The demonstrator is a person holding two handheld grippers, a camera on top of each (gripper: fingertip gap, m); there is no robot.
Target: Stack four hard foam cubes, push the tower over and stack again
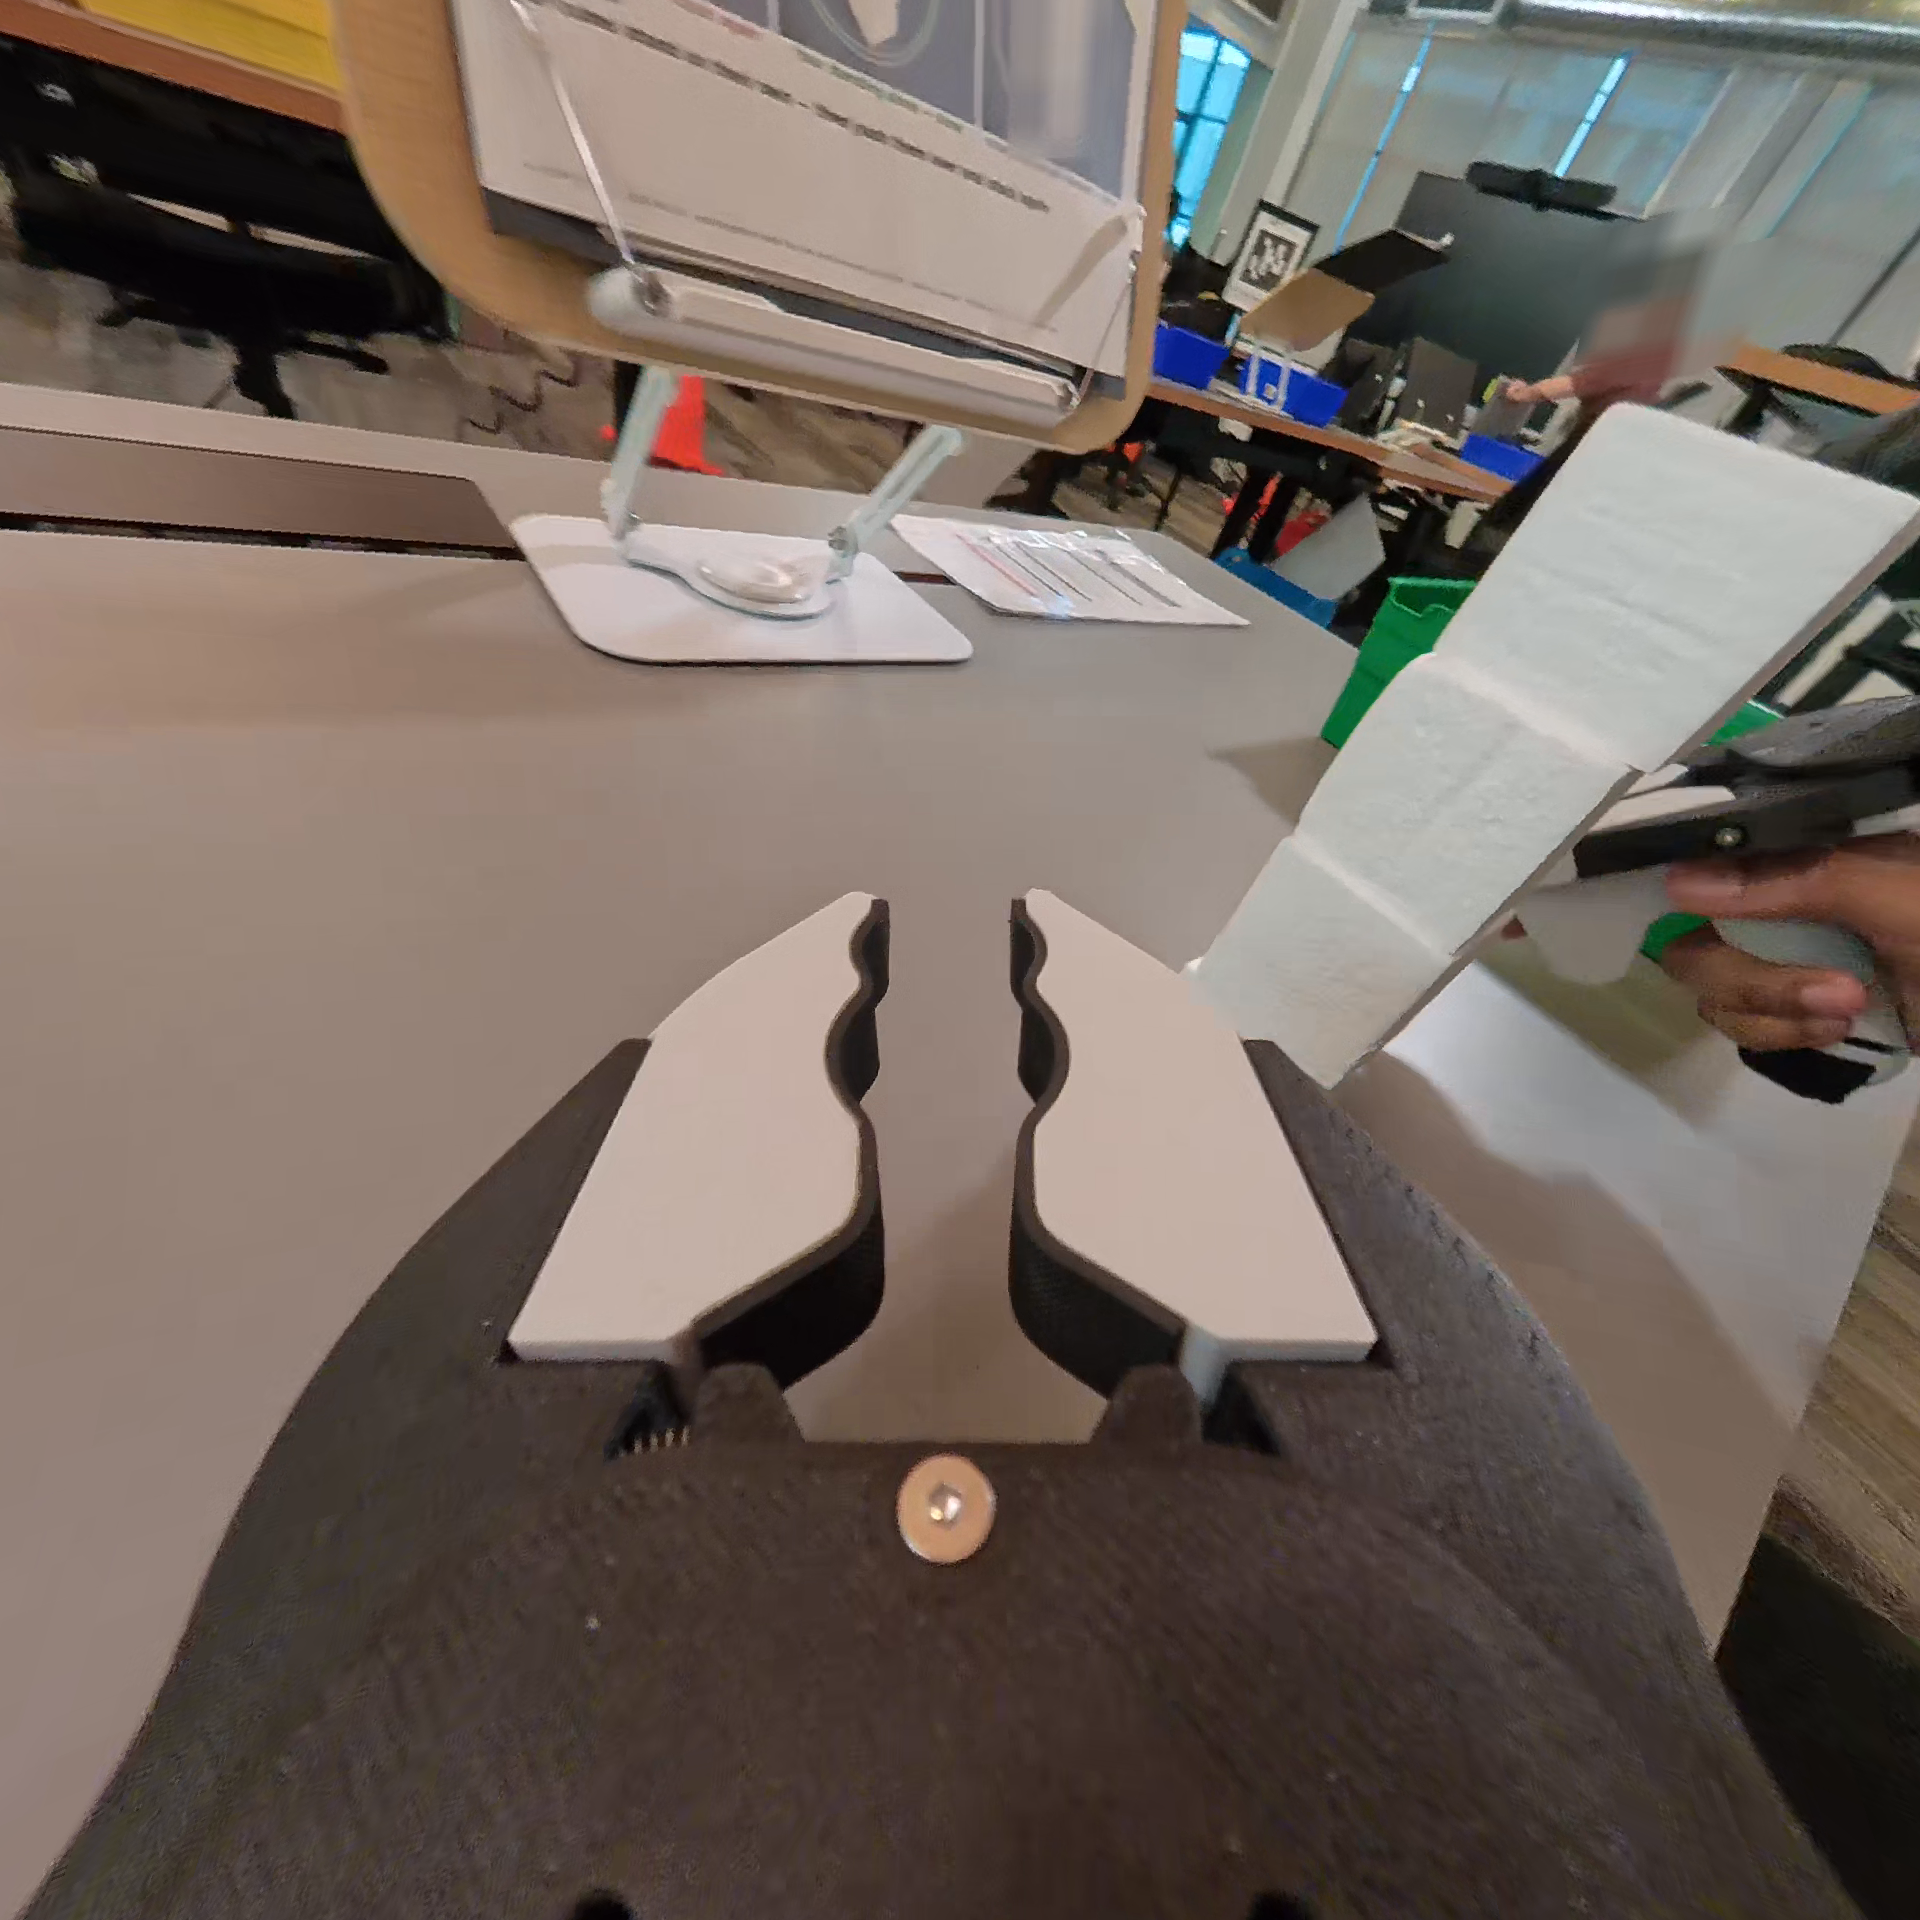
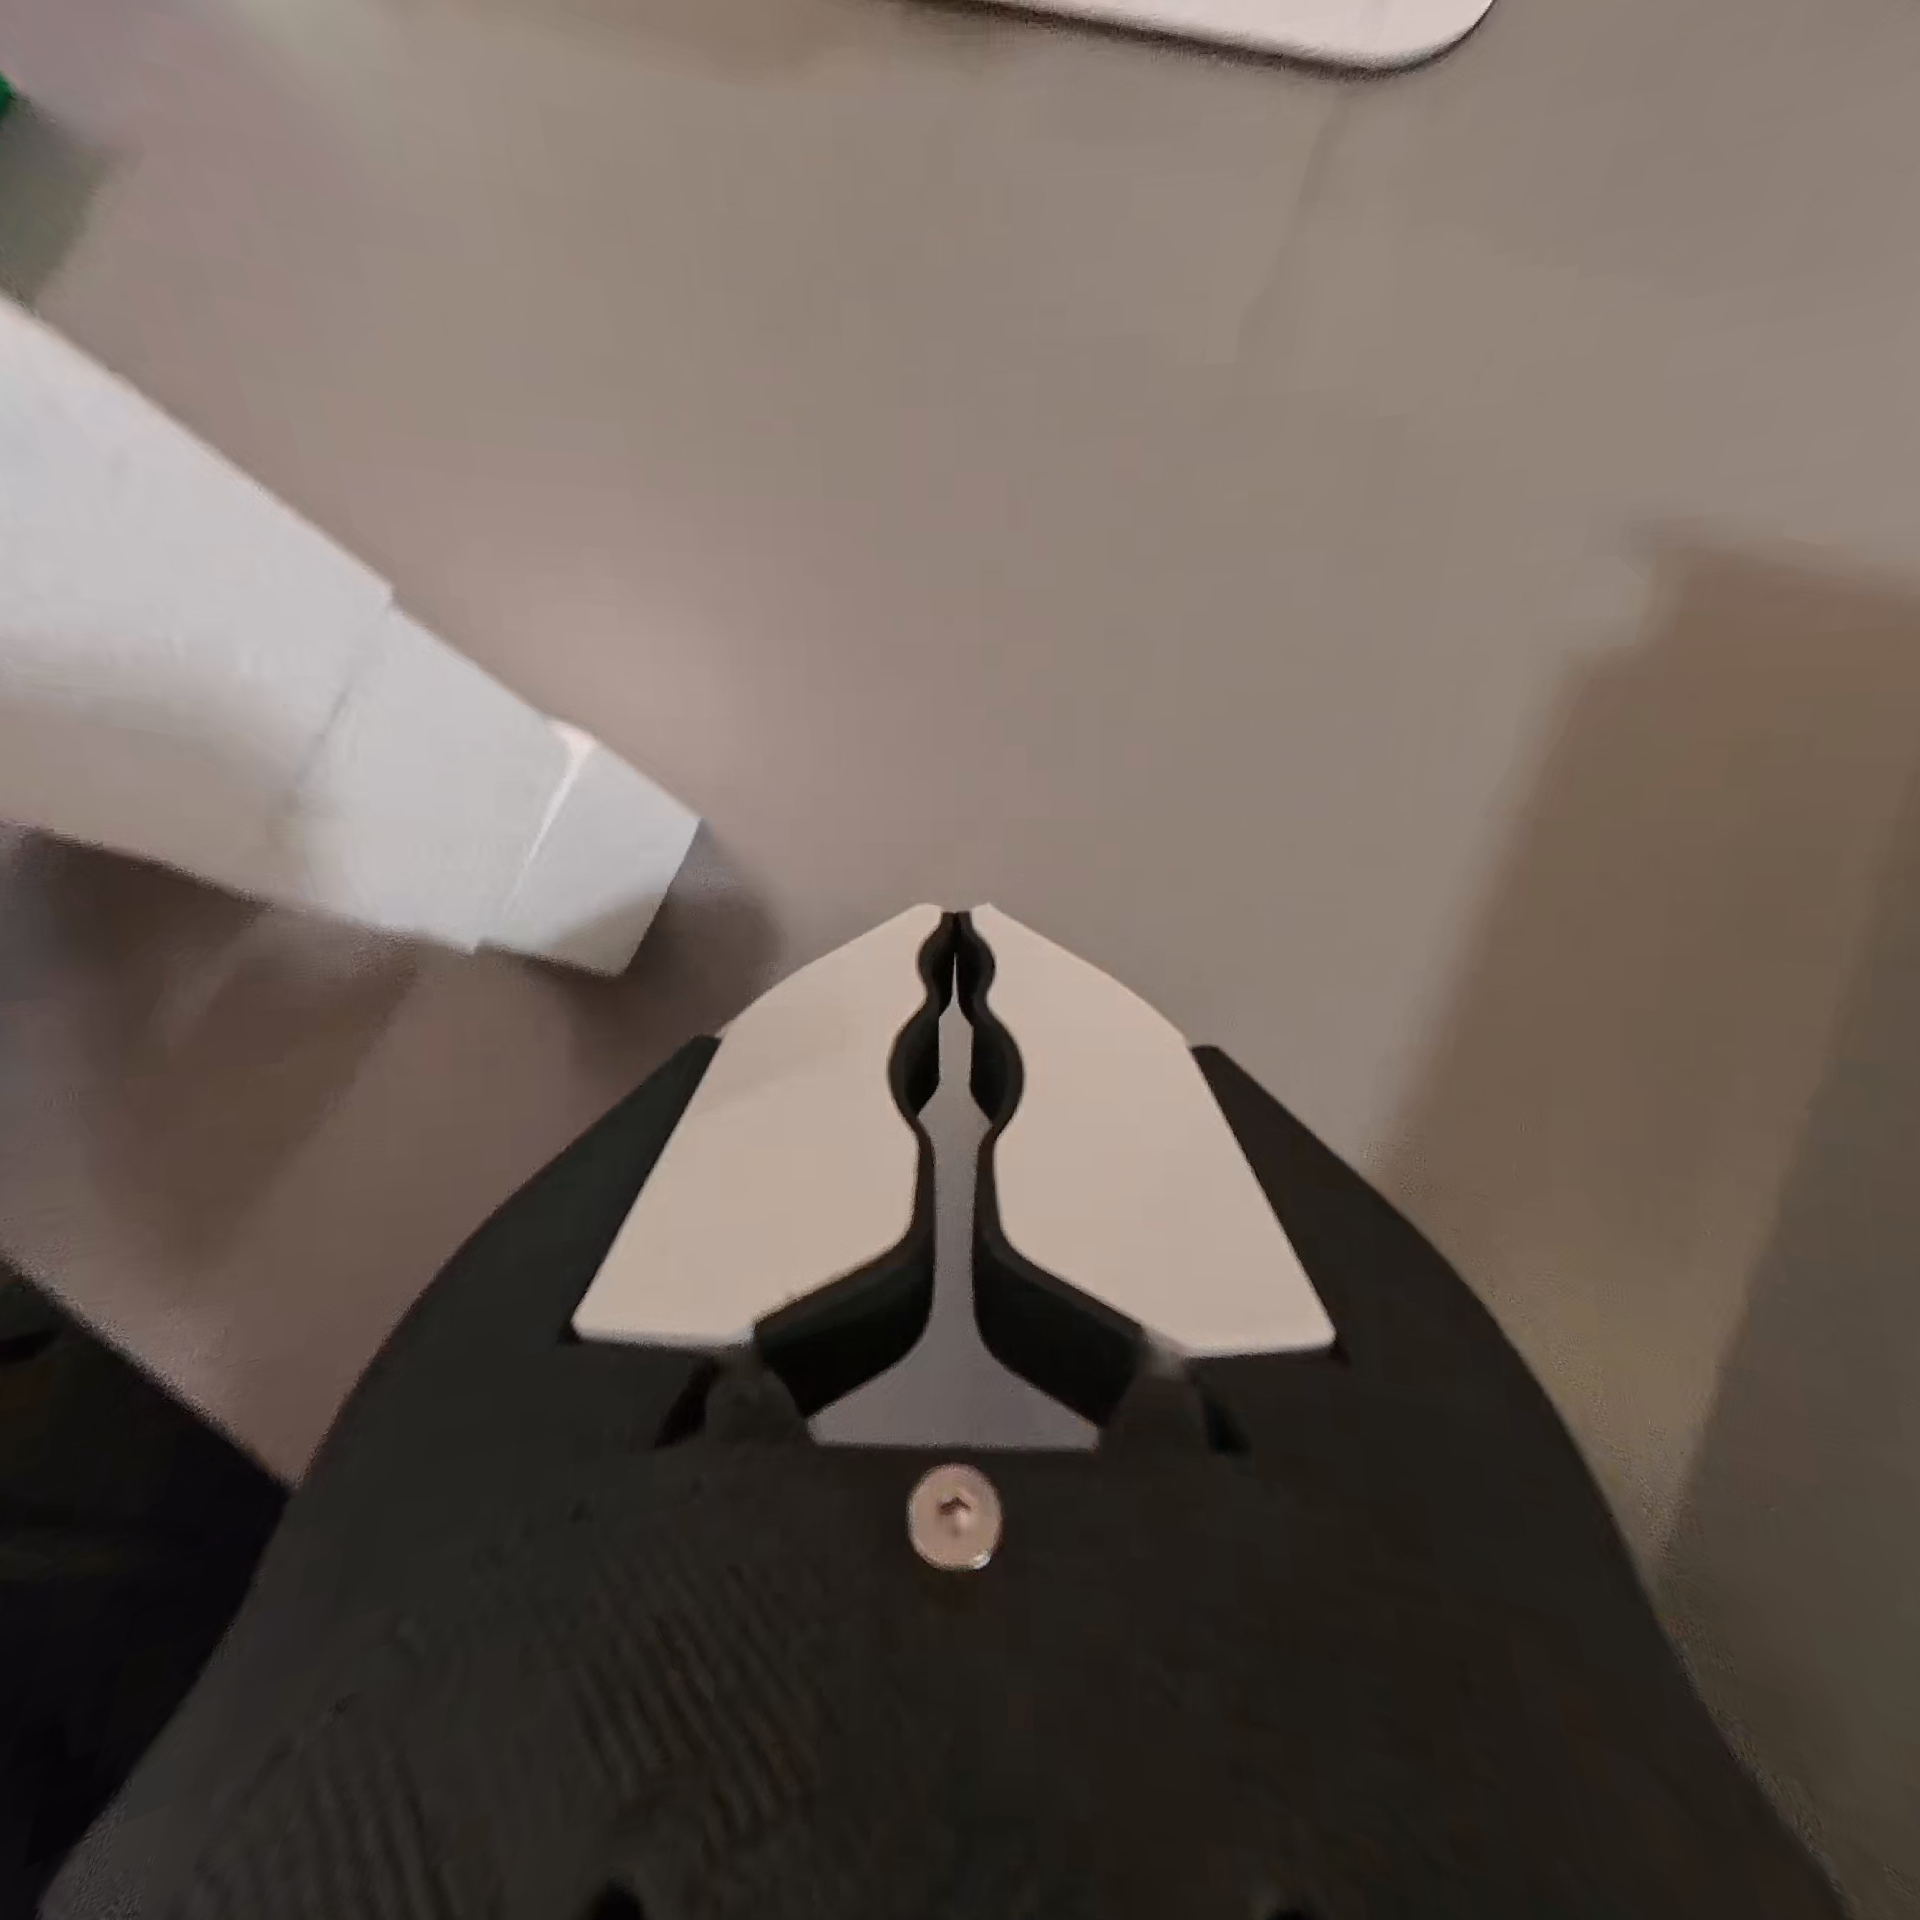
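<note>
My left tool [image 1: 948, 940] hovers spread and empty over the grey surface [image 1: 312, 883], the white foam block [image 1: 1538, 727] leaning to its right, while my right tool [image 2: 954, 916] is pressed together, gripping nothing.

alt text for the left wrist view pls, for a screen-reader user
The open left gripper hovers empty over a grey table. To its right, a hand holds the other gripper beside a tilted white foam block whose lower corner meets the table. Behind stands a document stand holding papers.
</note>
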